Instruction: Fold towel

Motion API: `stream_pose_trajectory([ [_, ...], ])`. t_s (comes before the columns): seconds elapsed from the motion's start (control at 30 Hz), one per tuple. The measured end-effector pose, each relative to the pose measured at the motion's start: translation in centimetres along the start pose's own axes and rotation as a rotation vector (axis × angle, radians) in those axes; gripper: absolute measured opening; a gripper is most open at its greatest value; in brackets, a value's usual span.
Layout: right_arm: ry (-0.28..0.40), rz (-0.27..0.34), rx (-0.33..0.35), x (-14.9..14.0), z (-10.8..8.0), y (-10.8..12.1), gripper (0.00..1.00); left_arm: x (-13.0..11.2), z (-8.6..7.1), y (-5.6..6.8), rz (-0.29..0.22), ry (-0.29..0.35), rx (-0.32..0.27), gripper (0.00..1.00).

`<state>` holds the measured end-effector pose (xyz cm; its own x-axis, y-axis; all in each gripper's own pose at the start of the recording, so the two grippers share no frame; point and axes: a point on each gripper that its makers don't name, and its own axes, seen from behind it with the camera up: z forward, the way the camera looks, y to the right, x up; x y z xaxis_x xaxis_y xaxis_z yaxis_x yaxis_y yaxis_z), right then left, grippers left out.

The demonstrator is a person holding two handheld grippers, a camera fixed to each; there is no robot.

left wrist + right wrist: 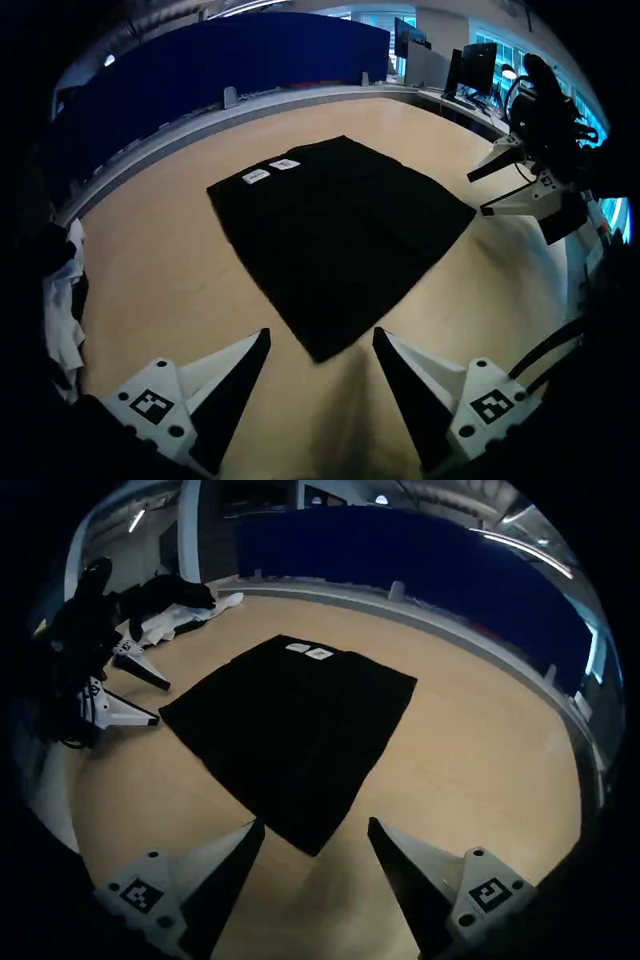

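The black towel (pixel 344 240) lies flat at centre frame on the wooden table (pixel 160 272), a near corner at lower centre. My left claw (pixel 320 332) and right claw (pixel 314 822) both gape wide, holding nothing. I'd pinch each corner low, then lift evenly together.

Both cams sit low, facing shared towel (pixel 344 240) from adj. corners.

Wood table (pixel 160 264) w/ blue partition (pixel 240 56) behind it; monitors (pixel 478 68) at far end; white+black cloth heap (pixel 172 620) near table edge.
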<state>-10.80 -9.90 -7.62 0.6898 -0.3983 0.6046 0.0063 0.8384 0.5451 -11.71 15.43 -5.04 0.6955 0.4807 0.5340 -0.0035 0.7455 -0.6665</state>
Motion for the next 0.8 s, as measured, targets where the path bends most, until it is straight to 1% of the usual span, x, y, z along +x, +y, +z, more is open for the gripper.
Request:
stream_pose_trajectory([
  [0.13,-0.010,0.002,0.005,-0.4,0.1,0.0,1.00,-0.1,0.1,0.3,0.009,-0.008,-0.005,0.95],
  [0.23,-0.017,0.001,0.004,-0.7,0.2,0.1,0.99,-0.1,0.2,0.6,0.010,-0.016,-0.013,0.92],
  [0.27,-0.019,0.000,0.003,-0.9,0.3,0.1,0.97,-0.2,0.2,0.7,0.008,-0.019,-0.015,0.91],
  [0.33,-0.022,0.001,0.003,-1.1,0.4,0.1,0.90,-0.3,0.3,0.8,0.009,-0.026,-0.013,0.87],
  [0.43,-0.030,0.005,0.006,-1.4,0.4,-0.1,0.83,-0.6,0.5,0.8,0.018,-0.037,-0.007,0.82],
  [0.6,-0.062,0.013,0.011,-2.3,0.5,-0.4,0.75,-1.0,0.7,0.9,0.040,-0.047,-0.003,0.74],
  [0.67,-0.063,0.015,0.010,-2.5,0.5,-0.5,0.69,-1.0,0.7,1.0,0.041,-0.052,-0.003,0.70],
  [0.8,-0.065,0.024,0.011,-2.8,0.7,-0.7,0.66,-1.0,0.7,1.3,0.035,-0.061,-0.012,0.59],
])
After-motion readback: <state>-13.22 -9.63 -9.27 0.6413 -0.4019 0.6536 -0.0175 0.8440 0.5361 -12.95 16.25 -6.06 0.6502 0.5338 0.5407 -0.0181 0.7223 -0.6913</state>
